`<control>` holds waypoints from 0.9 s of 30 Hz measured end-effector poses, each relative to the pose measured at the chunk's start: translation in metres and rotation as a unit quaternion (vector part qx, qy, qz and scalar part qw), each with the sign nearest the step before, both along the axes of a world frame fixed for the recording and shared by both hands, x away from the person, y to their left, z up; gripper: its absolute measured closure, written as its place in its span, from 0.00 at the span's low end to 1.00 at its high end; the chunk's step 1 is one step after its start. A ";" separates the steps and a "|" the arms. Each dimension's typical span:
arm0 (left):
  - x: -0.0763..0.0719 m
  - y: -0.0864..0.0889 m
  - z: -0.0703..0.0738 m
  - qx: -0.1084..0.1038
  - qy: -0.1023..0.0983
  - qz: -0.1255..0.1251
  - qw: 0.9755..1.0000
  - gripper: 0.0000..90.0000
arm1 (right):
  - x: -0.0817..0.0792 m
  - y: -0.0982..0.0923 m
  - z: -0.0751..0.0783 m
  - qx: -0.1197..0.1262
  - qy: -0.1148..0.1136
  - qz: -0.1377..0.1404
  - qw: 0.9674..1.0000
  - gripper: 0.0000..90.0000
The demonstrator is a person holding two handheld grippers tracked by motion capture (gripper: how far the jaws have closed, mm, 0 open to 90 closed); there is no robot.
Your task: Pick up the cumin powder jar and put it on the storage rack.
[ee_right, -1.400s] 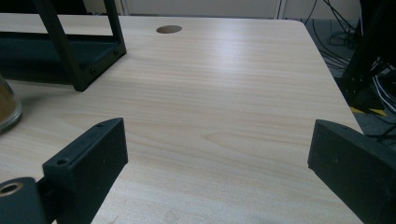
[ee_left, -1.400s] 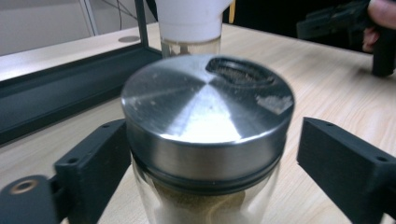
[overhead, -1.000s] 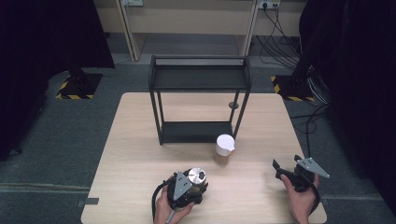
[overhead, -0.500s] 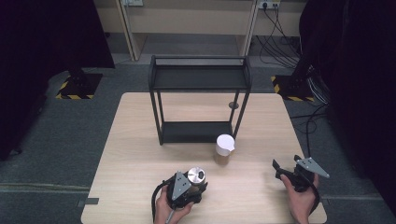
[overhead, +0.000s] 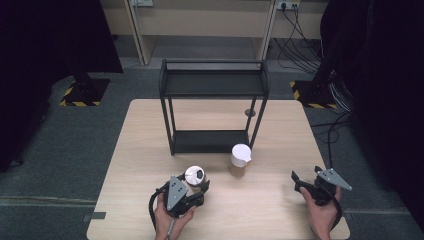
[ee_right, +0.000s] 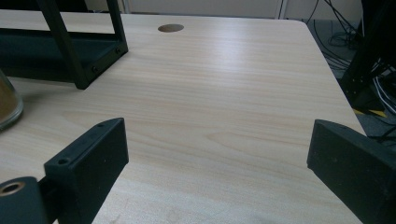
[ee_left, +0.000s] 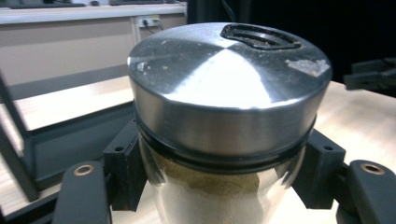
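Near 6 o'clock on tabletop: left gripper, fingers clamped round steel-lidded jar.
Right gripper: fingers wide, holding nothing.

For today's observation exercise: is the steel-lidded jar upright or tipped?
Upright: the jar stands vertical in the left claw, lid on top.

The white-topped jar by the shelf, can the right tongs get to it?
Probably yes. The right tongs stand open and hold nothing, and bare table lies between them and the jar. The shelf stands behind the jar, out of the way.
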State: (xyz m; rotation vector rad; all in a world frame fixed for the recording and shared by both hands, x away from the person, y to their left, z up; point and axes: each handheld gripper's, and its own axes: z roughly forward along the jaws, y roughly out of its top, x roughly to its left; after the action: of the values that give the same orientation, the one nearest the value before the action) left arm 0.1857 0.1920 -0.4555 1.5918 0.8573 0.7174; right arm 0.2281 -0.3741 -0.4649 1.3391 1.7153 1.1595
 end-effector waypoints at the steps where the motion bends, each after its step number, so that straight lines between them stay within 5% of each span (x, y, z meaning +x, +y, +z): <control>1: 0.000 0.000 0.002 0.000 -0.002 0.004 1.000 0.35 | 0.000 0.000 0.000 0.000 0.000 0.000 1.000 0.06; 10: -0.005 -0.002 0.020 0.008 -0.035 0.035 0.999 0.35 | 0.000 0.000 0.000 0.000 0.000 0.000 1.000 0.06; 27: 0.008 -0.004 0.048 -0.007 -0.055 0.061 0.997 0.35 | 0.000 0.000 0.000 -0.001 0.000 0.000 1.000 0.06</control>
State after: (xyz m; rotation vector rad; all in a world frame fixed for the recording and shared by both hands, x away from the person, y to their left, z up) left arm 0.1935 0.1882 -0.4074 1.4838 0.8808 0.8759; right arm 0.2282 -0.3738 -0.4649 1.3382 1.7162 1.1582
